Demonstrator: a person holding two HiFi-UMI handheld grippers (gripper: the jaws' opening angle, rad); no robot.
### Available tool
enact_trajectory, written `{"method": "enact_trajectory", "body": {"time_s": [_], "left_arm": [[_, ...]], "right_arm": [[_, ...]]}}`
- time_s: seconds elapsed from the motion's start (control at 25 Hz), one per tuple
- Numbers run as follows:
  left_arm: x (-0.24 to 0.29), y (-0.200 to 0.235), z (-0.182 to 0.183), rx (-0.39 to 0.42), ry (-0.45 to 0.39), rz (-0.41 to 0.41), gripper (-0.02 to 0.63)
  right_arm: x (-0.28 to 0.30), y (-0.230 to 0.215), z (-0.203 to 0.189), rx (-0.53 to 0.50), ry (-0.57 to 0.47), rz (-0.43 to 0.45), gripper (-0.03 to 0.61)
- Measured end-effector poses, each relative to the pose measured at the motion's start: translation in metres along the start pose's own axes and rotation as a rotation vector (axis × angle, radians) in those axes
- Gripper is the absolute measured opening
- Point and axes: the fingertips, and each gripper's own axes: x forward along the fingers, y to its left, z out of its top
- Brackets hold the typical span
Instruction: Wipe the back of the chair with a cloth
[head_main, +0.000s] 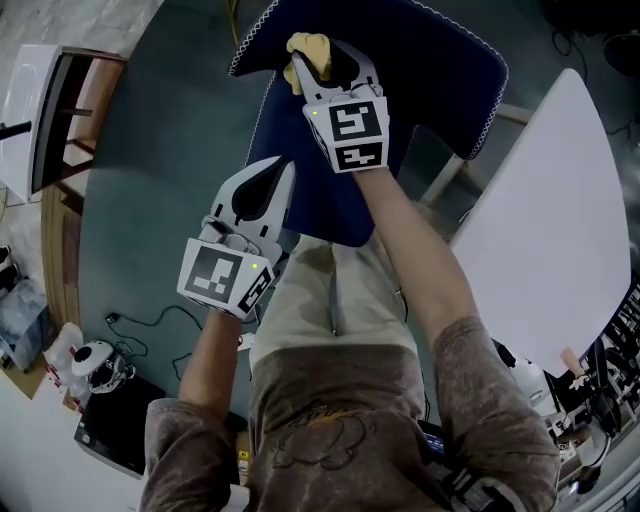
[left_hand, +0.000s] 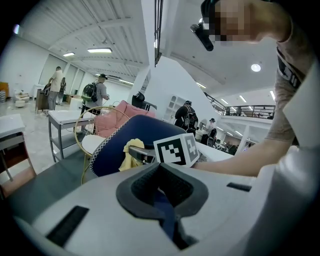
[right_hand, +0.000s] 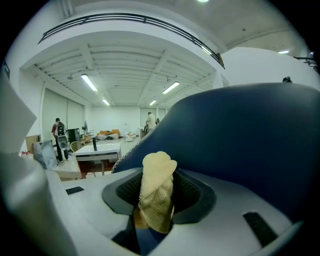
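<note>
A navy blue chair (head_main: 440, 60) with white stitching along its edge stands in front of me in the head view. My right gripper (head_main: 325, 62) is at the top left of the chair back, shut on a yellow cloth (head_main: 308, 52) that lies against the fabric. In the right gripper view the cloth (right_hand: 156, 190) sticks up between the jaws, with the chair (right_hand: 250, 140) filling the right side. My left gripper (head_main: 283, 168) is lower, at the chair's left edge, jaws together. The left gripper view shows the chair (left_hand: 120, 137) and the cloth (left_hand: 131, 152) ahead of it; only a blue sliver shows in its slit.
A white table (head_main: 560, 230) stands close on the right of the chair. Wooden furniture (head_main: 70, 120) is at the far left, and cables and small items (head_main: 95, 365) lie on the floor at lower left. Behind are a metal table (left_hand: 65, 117), a pink chair (left_hand: 122, 112) and people.
</note>
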Motion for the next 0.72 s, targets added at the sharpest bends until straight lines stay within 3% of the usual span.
{"method": "enact_trajectory", "body": {"time_s": [0.28,0.72], "left_arm": [[0.014,-0.015,0.000,0.015,0.003,-0.037,0.009],[0.026,-0.042,-0.006,0.028,0.018,-0.095,0.009]], "right_arm": [[-0.032,-0.038,-0.024,-0.007,0.034,-0.072,0.169],[-0.119,-0.115,-0.065,0.090,0.116,-0.318,0.169]]}}
